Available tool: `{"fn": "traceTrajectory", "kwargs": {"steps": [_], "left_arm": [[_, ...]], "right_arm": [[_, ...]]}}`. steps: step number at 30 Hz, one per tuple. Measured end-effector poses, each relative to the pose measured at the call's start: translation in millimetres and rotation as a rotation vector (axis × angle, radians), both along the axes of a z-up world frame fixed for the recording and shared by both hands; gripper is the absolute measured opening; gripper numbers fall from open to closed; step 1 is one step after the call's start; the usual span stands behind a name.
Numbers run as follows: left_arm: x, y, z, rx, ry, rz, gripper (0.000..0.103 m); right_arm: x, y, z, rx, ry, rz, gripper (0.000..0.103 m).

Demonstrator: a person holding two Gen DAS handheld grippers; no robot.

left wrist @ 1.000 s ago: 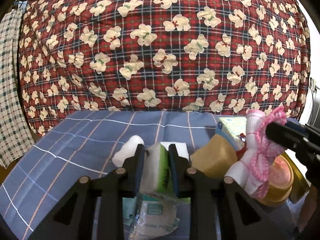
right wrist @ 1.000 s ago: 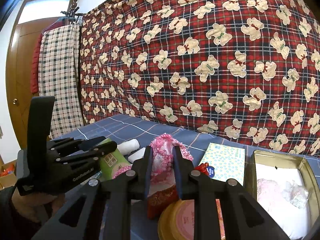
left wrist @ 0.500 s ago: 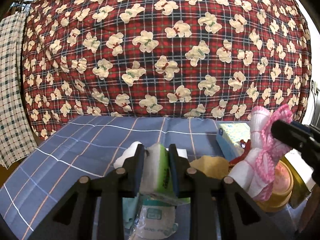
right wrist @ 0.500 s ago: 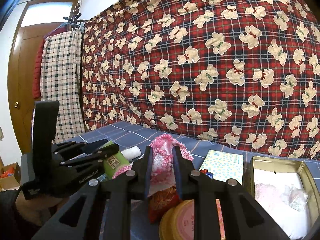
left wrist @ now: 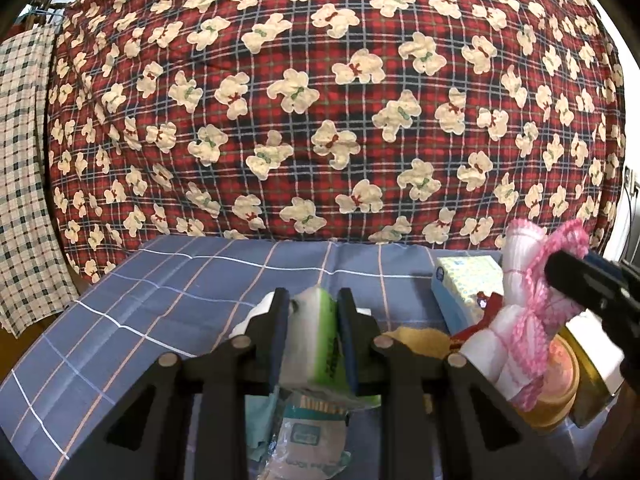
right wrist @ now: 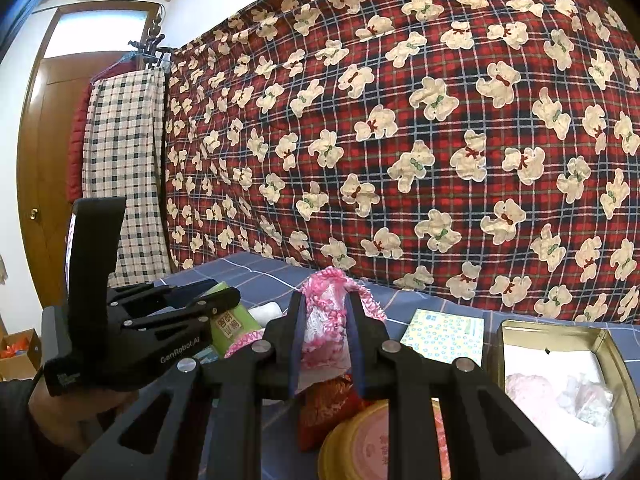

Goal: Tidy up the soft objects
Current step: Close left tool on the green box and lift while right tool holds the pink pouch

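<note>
My left gripper (left wrist: 313, 300) is shut on a green and white tissue pack (left wrist: 318, 344), held above the blue checked cloth (left wrist: 160, 292). The right gripper (right wrist: 326, 302) is shut on a pink and white knitted bundle (right wrist: 326, 320), which also shows at the right of the left wrist view as the knitted bundle (left wrist: 532, 320). In the right wrist view the left gripper (right wrist: 224, 300) sits to the left with the green pack (right wrist: 230, 326) in it. An open gold tin (right wrist: 612, 360) at the right holds white and pink soft items (right wrist: 532, 388).
A patterned tissue box (right wrist: 444, 330), a red pouch (right wrist: 328, 404) and a round pink-lidded tin (right wrist: 380, 448) lie below the right gripper. A plastic packet (left wrist: 308, 436) and a white roll (left wrist: 256, 314) lie under the left one. A bear-print blanket (left wrist: 320, 100) hangs behind.
Both grippers have tilted up slightly, so the table items sit lower in each view. The holds on the tissue pack and the knitted bundle are unchanged.
</note>
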State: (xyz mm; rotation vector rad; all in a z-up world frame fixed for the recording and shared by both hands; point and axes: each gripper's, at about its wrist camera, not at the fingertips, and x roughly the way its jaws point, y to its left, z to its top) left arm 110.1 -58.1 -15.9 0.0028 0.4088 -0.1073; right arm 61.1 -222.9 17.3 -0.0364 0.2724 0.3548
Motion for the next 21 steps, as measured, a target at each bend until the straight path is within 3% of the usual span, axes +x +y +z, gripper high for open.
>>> {"fn": "traceTrajectory", "kwargs": {"steps": [21], "left_arm": [[6.7, -10.0, 12.6, -0.014, -0.037, 0.000, 0.022]], "right_arm": [[-0.7, -2.0, 1.5, 0.014, -0.013, -0.003, 0.022]]}}
